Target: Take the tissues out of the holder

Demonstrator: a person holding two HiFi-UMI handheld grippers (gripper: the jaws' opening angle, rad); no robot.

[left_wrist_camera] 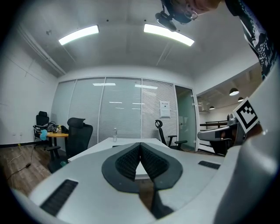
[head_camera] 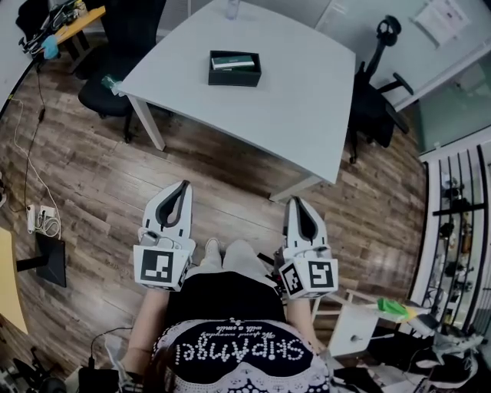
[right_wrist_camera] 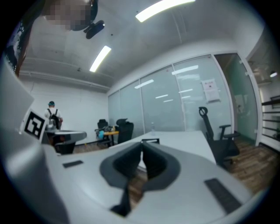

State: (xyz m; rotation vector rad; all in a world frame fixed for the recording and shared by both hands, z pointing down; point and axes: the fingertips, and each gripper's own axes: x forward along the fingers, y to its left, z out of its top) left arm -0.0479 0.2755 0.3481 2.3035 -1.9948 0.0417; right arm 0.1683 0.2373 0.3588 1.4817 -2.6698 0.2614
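A black box-shaped tissue holder [head_camera: 235, 67] with a pack of tissues inside rests on the white table [head_camera: 307, 107], toward its far side. In the right gripper view the tissue holder [right_wrist_camera: 150, 141] shows small on the tabletop beyond the jaws. My left gripper [head_camera: 182, 186] and right gripper [head_camera: 295, 202] hang low in front of the person's body, well short of the table, over the wood floor. Both are shut with nothing between the jaws. The left gripper [left_wrist_camera: 140, 144] points level at the table; the right gripper [right_wrist_camera: 141, 154] does too.
Black office chairs stand at the table's left [head_camera: 115, 69] and right [head_camera: 376, 100]. A clear bottle [head_camera: 232, 8] sits at the table's far edge. A small round table [left_wrist_camera: 56, 135] with clutter stands at far left. A white cart [head_camera: 360, 322] is close by my right.
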